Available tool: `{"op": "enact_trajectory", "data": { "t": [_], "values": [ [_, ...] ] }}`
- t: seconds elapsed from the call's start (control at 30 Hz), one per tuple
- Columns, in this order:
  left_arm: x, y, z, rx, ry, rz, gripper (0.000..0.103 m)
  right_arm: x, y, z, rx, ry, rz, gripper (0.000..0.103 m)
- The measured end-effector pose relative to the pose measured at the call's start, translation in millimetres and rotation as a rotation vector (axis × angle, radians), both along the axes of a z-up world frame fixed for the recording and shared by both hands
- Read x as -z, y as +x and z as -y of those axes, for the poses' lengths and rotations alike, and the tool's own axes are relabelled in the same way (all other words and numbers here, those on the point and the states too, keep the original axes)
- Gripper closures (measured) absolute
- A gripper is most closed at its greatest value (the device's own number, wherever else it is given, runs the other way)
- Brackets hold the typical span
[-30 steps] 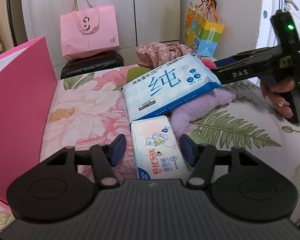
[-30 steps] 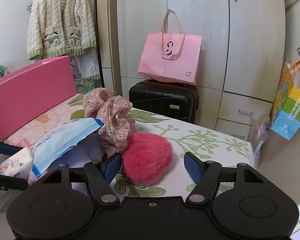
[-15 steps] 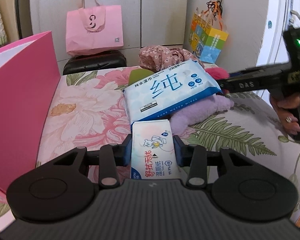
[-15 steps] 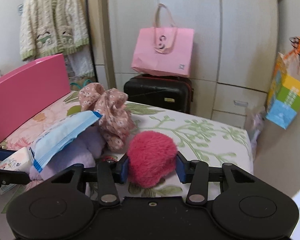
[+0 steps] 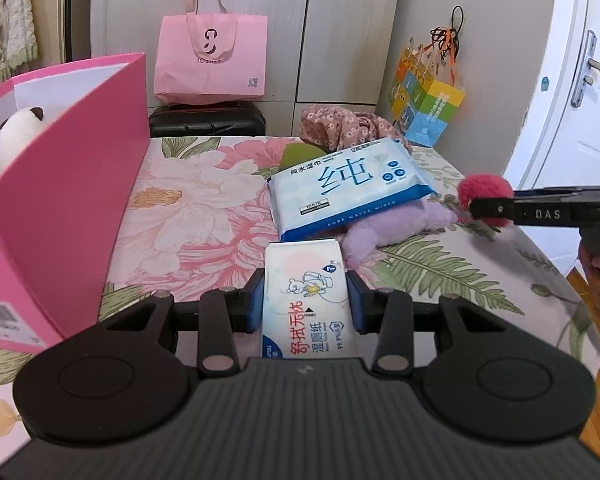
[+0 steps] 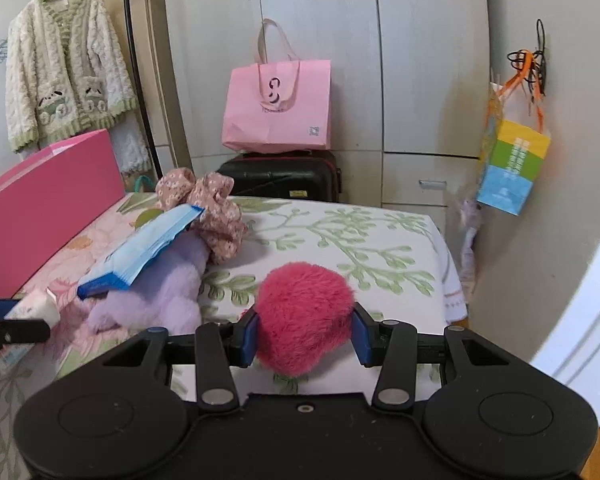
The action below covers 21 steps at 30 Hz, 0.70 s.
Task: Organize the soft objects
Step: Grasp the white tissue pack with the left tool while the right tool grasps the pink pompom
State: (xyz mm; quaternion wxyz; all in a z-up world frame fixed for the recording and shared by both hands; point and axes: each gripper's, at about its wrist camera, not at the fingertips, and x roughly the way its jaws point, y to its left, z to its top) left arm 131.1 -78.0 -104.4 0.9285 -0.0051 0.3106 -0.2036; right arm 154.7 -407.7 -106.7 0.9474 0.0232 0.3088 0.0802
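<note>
My left gripper [image 5: 306,300] is shut on a small white wet-wipe pack [image 5: 308,304] and holds it above the floral bed cover. My right gripper [image 6: 304,334] is shut on a fuzzy pink pom-pom [image 6: 304,316], lifted off the bed; it also shows in the left wrist view [image 5: 486,196]. A large blue wipe pack [image 5: 348,188] leans on a purple plush [image 5: 396,224], with a floral pink cloth [image 5: 344,130] behind them. An open pink box [image 5: 60,184] stands at the left with a panda plush [image 5: 14,136] inside.
A pink paper bag [image 6: 278,108] sits on a black suitcase [image 6: 280,176] against the wardrobe beyond the bed's far end. A colourful gift bag [image 6: 512,164] hangs on the right wall. A cardigan [image 6: 64,68] hangs at the left. The bed edge drops off at the right.
Both grippers closed, the left on the small wipe pack, the right on the pom-pom, and both have risen with their objects. The panda in the box has come into view.
</note>
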Motion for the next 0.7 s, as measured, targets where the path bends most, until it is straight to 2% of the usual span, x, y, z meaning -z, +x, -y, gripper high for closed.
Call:
{"op": "enact_trajectory", "data": {
  "t": [0.23,0.5,0.7],
  "values": [
    [-6.0,-18.6,-10.5,0.025,0.003,-0.023,0.063,-1.4,-30.0,-5.1,-0.008,0.004,-0.068,0.053],
    [-5.6,-35.7,-31.9,0.056,-0.006,-0.103,0.063,-6.9,-61.4,-33.2,-0.117,0.072,-0.137,0.053],
    [-9.2,-44.5,-48.8,0.085,-0.008,-0.161,0.063,-19.0,-77.2,-66.4,-0.223,0.073,-0.166,0.053]
  ]
}}
